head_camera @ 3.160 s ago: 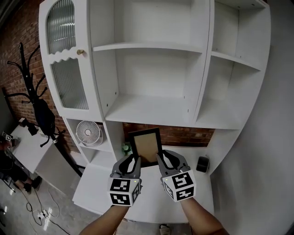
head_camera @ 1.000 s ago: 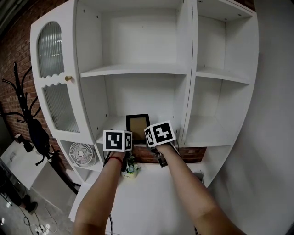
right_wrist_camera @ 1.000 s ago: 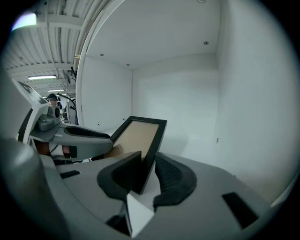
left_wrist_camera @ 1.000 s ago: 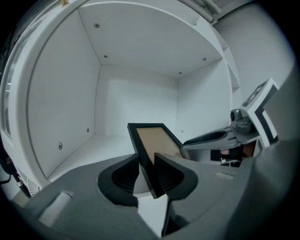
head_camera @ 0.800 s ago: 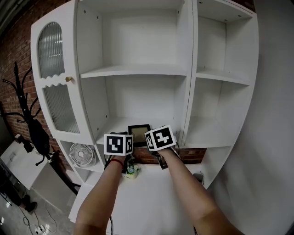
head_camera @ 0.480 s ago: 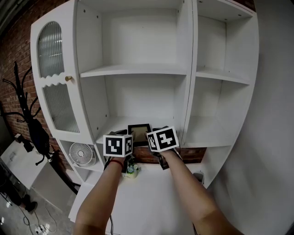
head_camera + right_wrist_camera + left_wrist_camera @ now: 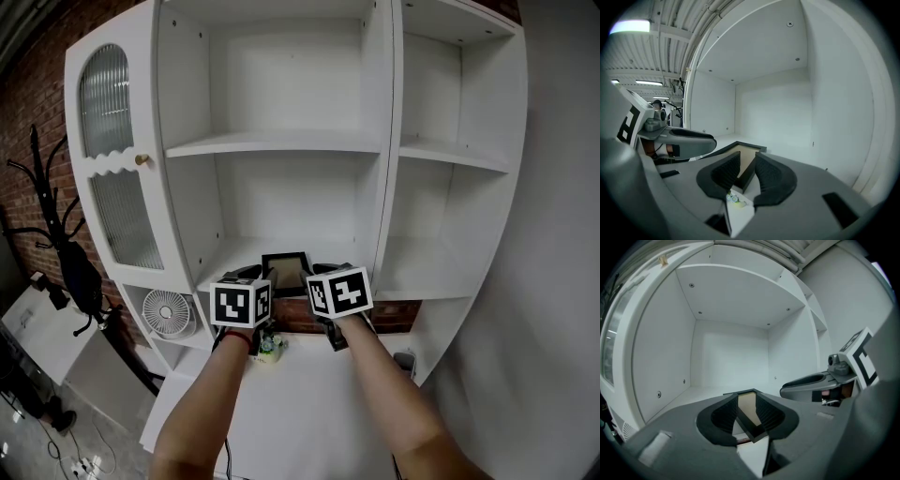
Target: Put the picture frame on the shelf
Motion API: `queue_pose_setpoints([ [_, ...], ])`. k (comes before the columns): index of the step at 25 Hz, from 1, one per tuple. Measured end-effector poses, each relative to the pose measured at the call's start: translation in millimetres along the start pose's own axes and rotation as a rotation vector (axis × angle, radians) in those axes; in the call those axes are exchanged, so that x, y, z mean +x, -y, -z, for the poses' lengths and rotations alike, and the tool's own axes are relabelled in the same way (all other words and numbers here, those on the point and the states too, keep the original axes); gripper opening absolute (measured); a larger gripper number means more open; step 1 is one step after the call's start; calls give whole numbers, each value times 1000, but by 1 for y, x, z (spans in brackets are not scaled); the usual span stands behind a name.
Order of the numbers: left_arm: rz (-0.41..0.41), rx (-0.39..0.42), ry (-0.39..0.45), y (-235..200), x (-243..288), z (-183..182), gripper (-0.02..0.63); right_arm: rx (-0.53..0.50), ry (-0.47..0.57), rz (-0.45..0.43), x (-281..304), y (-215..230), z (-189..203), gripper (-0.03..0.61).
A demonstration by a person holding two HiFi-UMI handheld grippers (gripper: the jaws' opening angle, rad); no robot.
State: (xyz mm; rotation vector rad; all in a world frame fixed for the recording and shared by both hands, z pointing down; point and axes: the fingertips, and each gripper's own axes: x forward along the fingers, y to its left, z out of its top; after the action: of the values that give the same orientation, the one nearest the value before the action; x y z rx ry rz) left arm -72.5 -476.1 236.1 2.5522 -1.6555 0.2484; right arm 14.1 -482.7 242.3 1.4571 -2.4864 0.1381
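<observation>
The dark picture frame [image 7: 285,264] with a tan inside lies tipped back on the lower middle shelf [image 7: 234,255] of the white cabinet, near its front edge. My left gripper [image 7: 247,277] is just in front of the frame's left side. The frame's [image 7: 749,409] left border runs between the open jaws with a gap on both sides. My right gripper [image 7: 324,273] is at the frame's right side, and its jaws are closing. The frame's [image 7: 749,151] right border shows in the gap between them, untouched by the pads.
Empty shelves fill the cabinet above and to the right. A ribbed-glass door [image 7: 117,141] stands at the left. Below the shelf are a small fan [image 7: 173,314], a little green ornament [image 7: 269,349] and a white desk [image 7: 309,412]. A coat rack [image 7: 56,234] stands against the brick wall.
The frame went from the desk up onto the shelf and tipped back from upright to lying low. Both grippers have since drawn back and down from it, jaws off it.
</observation>
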Motion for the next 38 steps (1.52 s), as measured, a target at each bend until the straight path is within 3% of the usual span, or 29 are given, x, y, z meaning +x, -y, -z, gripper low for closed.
queue_pose_setpoints([
  [9,20,-9,46,7,-13,-2,114,6,38,-32,-12,-9,1,107],
  [16,16,39,90,16,-28,-2,114,1,78,-67,-23,-21,6,107],
  [25,43,13,106,23,-43,11,114,-18,121,-91,-39,-38,16,106],
  [32,58,64,125,37,-62,16,105,-21,162,-101,-54,-47,26,86],
  [38,88,50,148,48,-73,23,90,-24,184,-107,-64,-55,37,64],
])
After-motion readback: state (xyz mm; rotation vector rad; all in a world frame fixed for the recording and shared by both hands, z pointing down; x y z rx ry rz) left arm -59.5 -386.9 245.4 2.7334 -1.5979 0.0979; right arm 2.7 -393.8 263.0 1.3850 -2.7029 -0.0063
